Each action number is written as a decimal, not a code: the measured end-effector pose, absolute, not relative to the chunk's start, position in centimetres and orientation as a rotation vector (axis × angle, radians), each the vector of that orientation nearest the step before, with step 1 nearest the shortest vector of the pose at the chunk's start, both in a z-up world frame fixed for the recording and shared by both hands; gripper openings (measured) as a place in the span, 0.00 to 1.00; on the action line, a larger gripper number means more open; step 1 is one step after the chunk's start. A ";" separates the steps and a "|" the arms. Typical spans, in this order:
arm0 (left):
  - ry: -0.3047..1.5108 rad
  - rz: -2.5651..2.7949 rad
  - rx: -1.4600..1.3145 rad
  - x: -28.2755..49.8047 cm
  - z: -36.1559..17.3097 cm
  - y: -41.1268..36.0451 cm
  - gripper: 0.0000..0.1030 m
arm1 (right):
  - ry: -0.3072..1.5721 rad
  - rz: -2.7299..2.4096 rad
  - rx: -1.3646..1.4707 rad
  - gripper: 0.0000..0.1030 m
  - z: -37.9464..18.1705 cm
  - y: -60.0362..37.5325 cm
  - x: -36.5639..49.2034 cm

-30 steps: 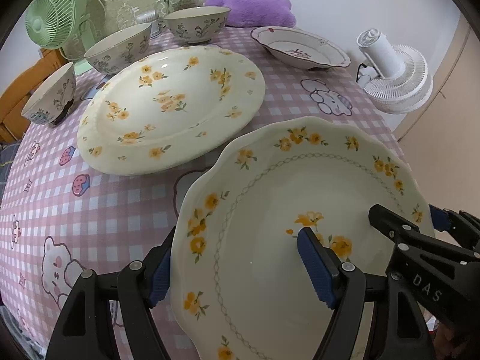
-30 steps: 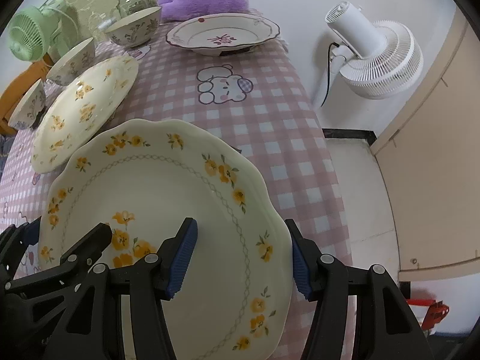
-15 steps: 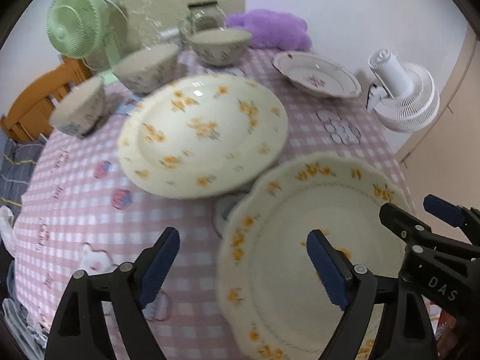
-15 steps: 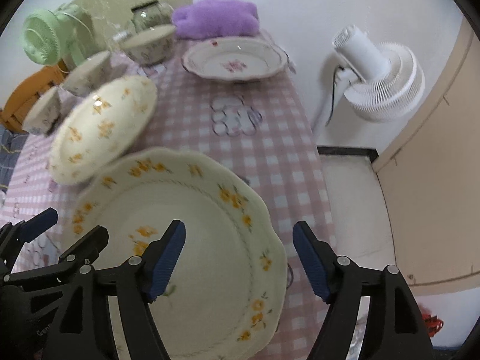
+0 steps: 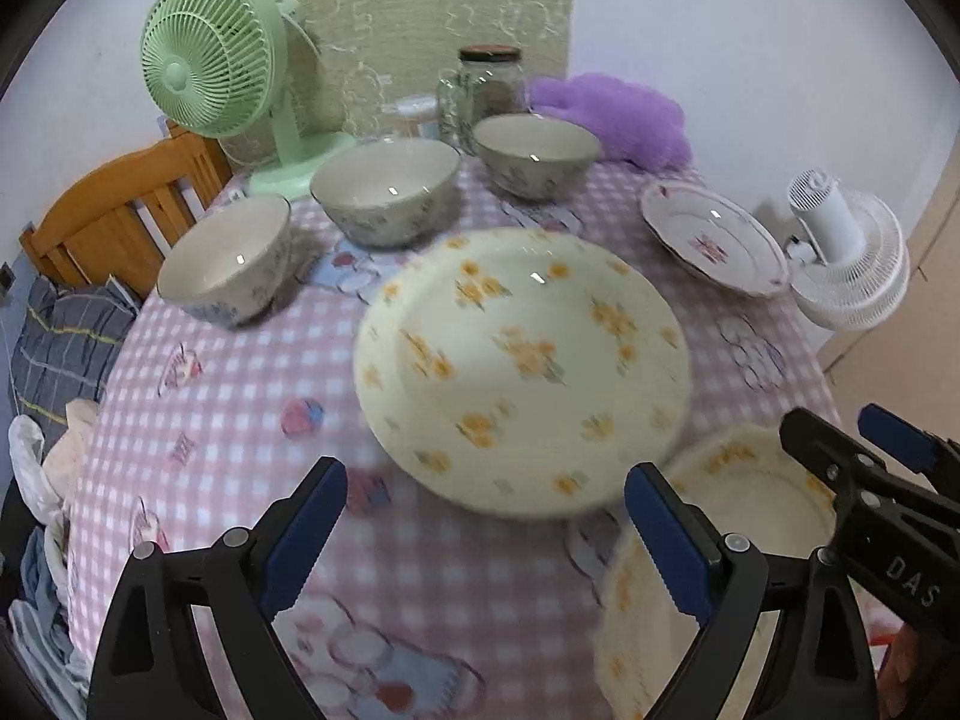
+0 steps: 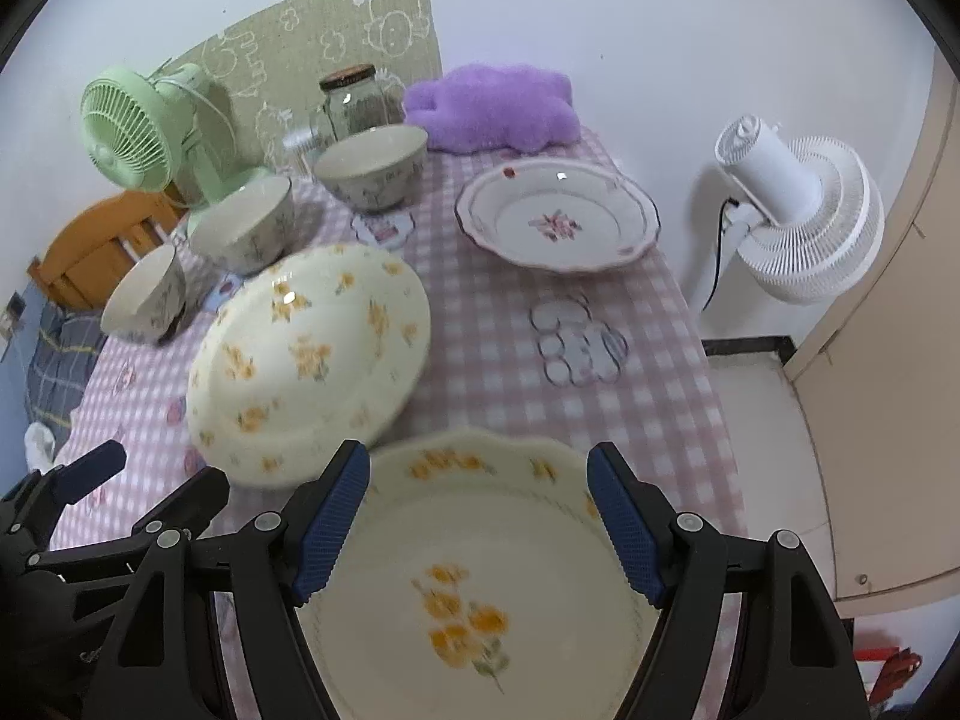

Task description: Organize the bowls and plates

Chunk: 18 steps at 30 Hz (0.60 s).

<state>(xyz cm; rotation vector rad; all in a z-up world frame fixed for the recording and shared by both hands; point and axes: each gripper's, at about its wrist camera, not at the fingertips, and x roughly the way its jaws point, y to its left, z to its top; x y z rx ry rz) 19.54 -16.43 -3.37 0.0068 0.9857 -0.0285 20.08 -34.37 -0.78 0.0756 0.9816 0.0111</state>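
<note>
Scalloped plate: the cream scalloped-rim ceramic plate with yellow flowers [image 6: 474,588] is seen low in the right wrist frame and at the lower right of the left wrist frame; a second ago it was pinched at both edges, and now it is released and lies on the table.
Left gripper: the left gripper [image 5: 486,534] is spread, its jaws opening, with only bare cloth between them; the scalloped plate now sits to the right of its right finger.
Right gripper: the right gripper [image 6: 480,522] is spread; the plate's far rim is framed between the blue pads [image 6: 330,528], but they are judged clear of it.
Meaning for the task: the placing of this plate is judged finished, and both hands are pulled back and up from it.
Round plate: the cream round ceramic plate with yellow flowers [image 5: 522,369] lies mid-frame, just beyond the scalloped one.
Other crockery: the white plate with a pink flower [image 6: 558,222] is at the upper right; three grey-patterned bowls [image 5: 384,189] stand unstacked in a row at the upper left.
Table: the pink checked tablecloth [image 5: 228,396] is beneath everything.
</note>
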 end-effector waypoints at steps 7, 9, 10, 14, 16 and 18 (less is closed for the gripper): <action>0.972 0.004 0.016 23.7 -4.5 -13.8 0.92 | 0.970 0.036 0.042 0.76 -1.3 -30.9 23.9; 0.961 0.013 0.024 24.7 -4.6 -13.5 0.92 | 0.969 0.042 0.049 0.76 -1.7 -30.3 25.4; 0.955 0.015 0.031 25.4 -4.7 -13.2 0.92 | 0.972 0.043 0.055 0.76 -1.8 -30.1 25.9; 0.940 0.014 0.055 27.9 -5.0 -12.7 0.90 | 0.984 0.036 0.084 0.76 -2.7 -29.7 28.6; 0.945 0.010 0.072 29.3 -5.6 -12.5 0.90 | 1.003 0.034 0.094 0.76 -3.5 -29.4 30.3; 0.948 0.004 0.071 30.3 -6.2 -12.3 0.90 | 1.012 0.024 0.090 0.76 -4.2 -29.3 31.6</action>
